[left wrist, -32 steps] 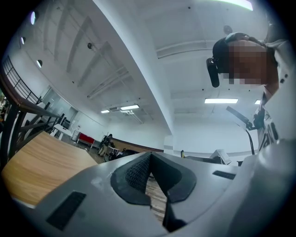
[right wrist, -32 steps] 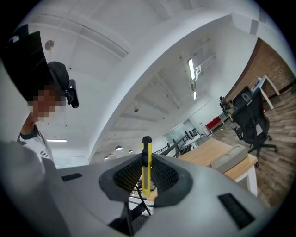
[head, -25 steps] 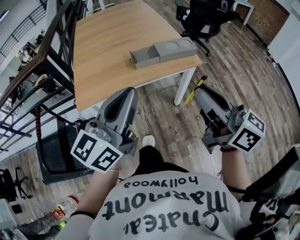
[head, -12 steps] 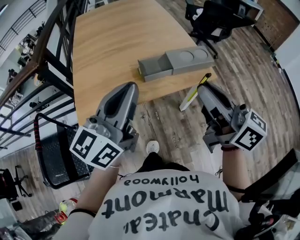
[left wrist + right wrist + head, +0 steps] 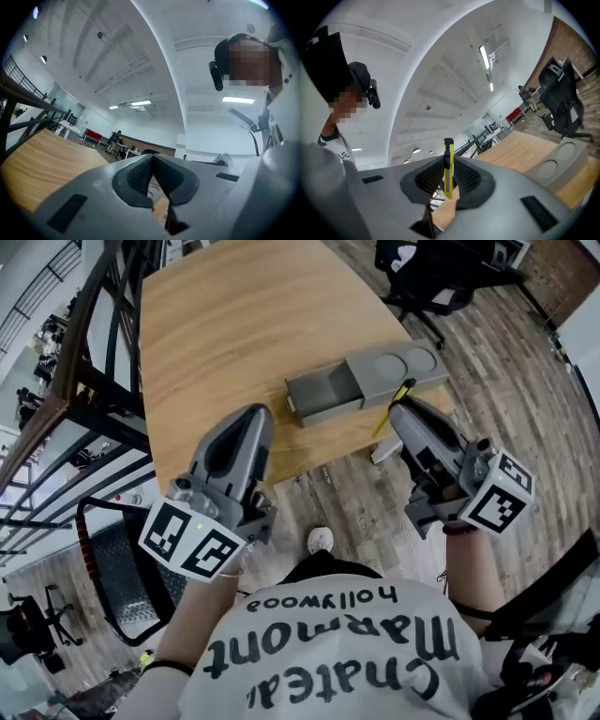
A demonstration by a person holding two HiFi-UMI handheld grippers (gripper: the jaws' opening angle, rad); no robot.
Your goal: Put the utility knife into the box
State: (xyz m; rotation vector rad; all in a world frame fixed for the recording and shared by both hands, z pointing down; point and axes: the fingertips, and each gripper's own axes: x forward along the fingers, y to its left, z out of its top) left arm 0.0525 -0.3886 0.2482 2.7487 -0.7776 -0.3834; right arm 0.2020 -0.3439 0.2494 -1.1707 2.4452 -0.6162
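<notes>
Light wood bench, matt, fine grain. Grey box, smooth matt plastic look. Yellow plastic utility knife, slight gloss, black end cap. Matt grey plastic shells on left gripper and right gripper. Black ribbed rubbery fingers. Worn wood-plank floor. White cloth shirt, black print.

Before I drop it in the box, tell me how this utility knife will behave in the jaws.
The utility knife looks thin, stiff and light, so it probably won't flex. The right gripper pinches its flat sides between textured jaws, so slipping seems unlikely. Released over the box, it should land flat rather than roll.
</notes>
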